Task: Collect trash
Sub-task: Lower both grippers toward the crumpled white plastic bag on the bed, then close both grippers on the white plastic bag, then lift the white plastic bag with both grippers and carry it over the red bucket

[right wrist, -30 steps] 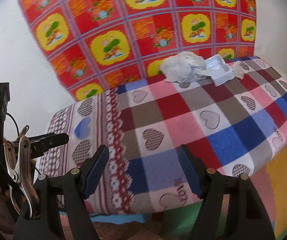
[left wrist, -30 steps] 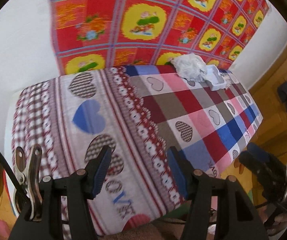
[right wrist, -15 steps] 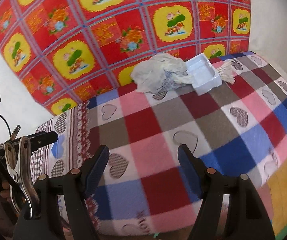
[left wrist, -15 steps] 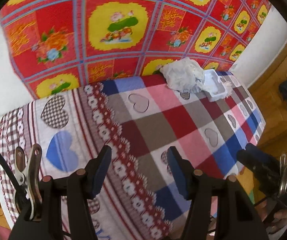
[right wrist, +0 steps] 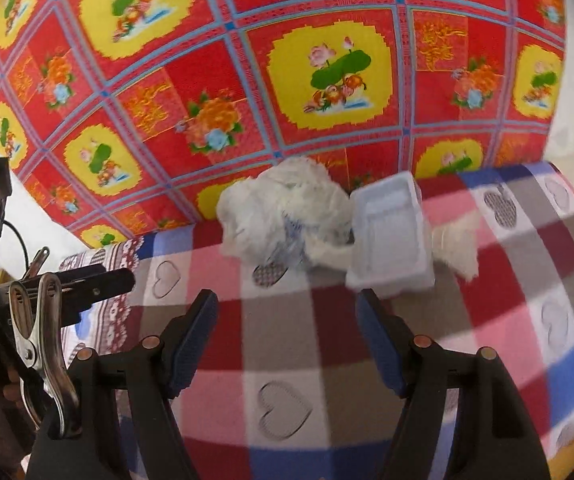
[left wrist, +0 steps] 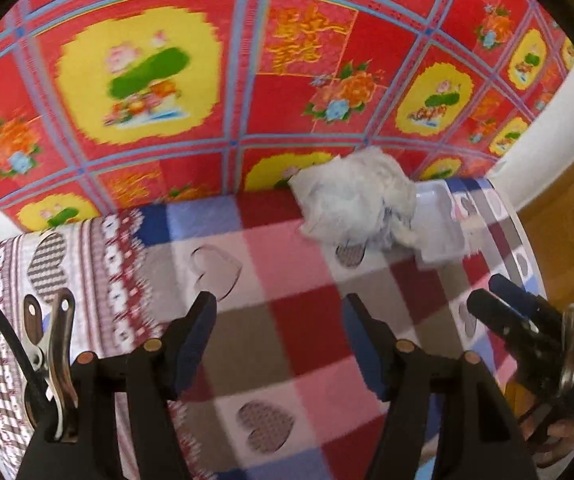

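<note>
My left gripper is opening with nothing between its jaws; my right gripper stands wide and empty. Upper centre, a crumpled white bag touches a white tray on the checked cloth.

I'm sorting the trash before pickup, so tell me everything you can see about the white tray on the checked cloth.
The white tray is a shallow rectangular container, foam or thin plastic by its look, with a raised rim and a stepped inner floor. It appears empty and sits tilted, open side up, on the checked cloth near the red patterned cloth at the back. A crumpled white bag presses against one side; a pale frayed scrap lies at the other. No tongs touch it.
</note>
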